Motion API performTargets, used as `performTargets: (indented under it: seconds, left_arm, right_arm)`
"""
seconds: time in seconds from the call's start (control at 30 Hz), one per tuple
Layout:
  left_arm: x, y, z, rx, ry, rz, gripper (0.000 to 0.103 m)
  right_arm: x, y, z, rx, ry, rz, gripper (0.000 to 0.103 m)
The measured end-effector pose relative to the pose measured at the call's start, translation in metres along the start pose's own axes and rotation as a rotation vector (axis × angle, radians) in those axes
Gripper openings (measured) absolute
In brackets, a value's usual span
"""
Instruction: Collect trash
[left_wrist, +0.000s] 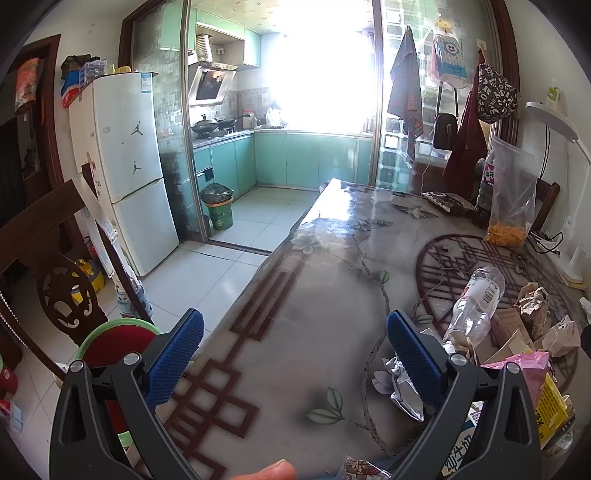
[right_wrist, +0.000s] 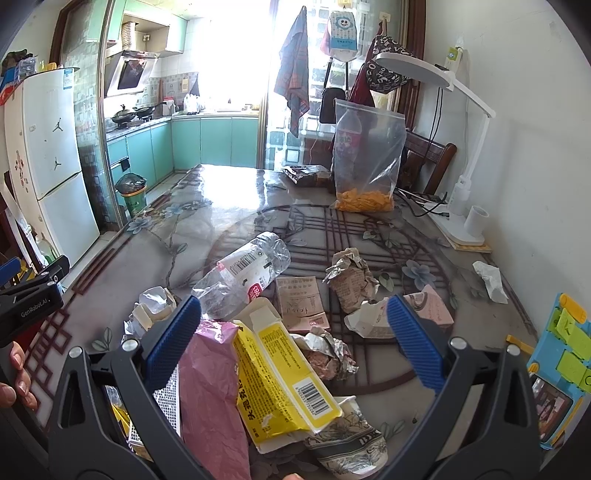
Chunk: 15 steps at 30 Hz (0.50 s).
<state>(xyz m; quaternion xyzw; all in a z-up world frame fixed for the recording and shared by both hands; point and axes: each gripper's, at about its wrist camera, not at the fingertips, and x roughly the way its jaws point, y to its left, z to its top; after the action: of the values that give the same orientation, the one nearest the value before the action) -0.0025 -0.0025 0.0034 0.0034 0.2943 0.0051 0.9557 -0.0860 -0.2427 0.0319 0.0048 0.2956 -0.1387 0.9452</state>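
Pink wrapper (right_wrist: 210, 387) (lower end cut off) hides trash beneath.

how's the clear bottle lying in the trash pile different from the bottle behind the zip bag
The clear bottle lies on its side among the trash, while the bottle behind the zip bag stands upright at the table's far end. The lying one looks crumpled and empty with a white barcode label; the standing one looks uncrushed, with a pink label. The lying one is in the open; the standing one is seen through the zip bag. Both are clear plastic.
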Motion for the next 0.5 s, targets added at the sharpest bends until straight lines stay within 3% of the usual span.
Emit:
performTargets:
  seconds: [0.5]
  left_arm:
    - [-0.0007, 0.0022, 0.0015, -0.006, -0.001, 0.000, 0.095]
  right_arm:
    - [-0.0010, -0.0007, 0.0013, -0.003, -0.008, -0.004, 0.100]
